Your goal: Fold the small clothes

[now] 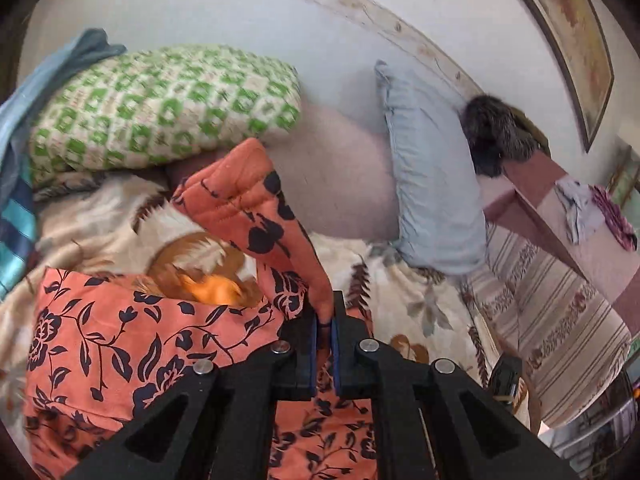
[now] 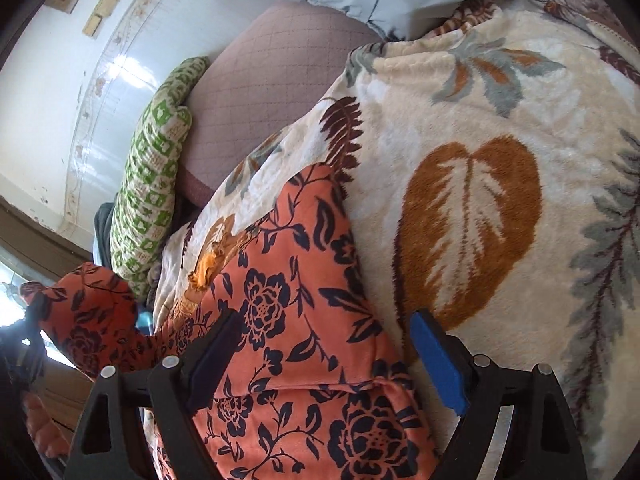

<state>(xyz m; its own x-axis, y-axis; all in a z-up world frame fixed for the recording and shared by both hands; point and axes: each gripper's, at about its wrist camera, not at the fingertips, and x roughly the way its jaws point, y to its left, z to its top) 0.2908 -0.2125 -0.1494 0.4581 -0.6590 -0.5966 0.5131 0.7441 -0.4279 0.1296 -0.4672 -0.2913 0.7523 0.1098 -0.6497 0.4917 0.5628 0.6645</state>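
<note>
Left gripper (image 1: 324, 334) pinches a raised flap of the orange, dark-flowered cloth garment (image 1: 132, 344) on the cream leaf-print blanket (image 2: 460, 128); right gripper (image 2: 320, 354) spreads wide over it. Carry the flap across squarely.

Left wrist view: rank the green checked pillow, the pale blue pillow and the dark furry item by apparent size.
1. Green checked pillow.
2. Pale blue pillow, close behind; fisheye distortion makes this gap unsure.
3. Dark furry item, clearly smallest.

One orange floral garment (image 1: 120, 344), one leaf-print blanket (image 2: 460, 128), and apparently two pillows: green-checked (image 1: 160, 108), pale blue (image 1: 432, 184).
</note>
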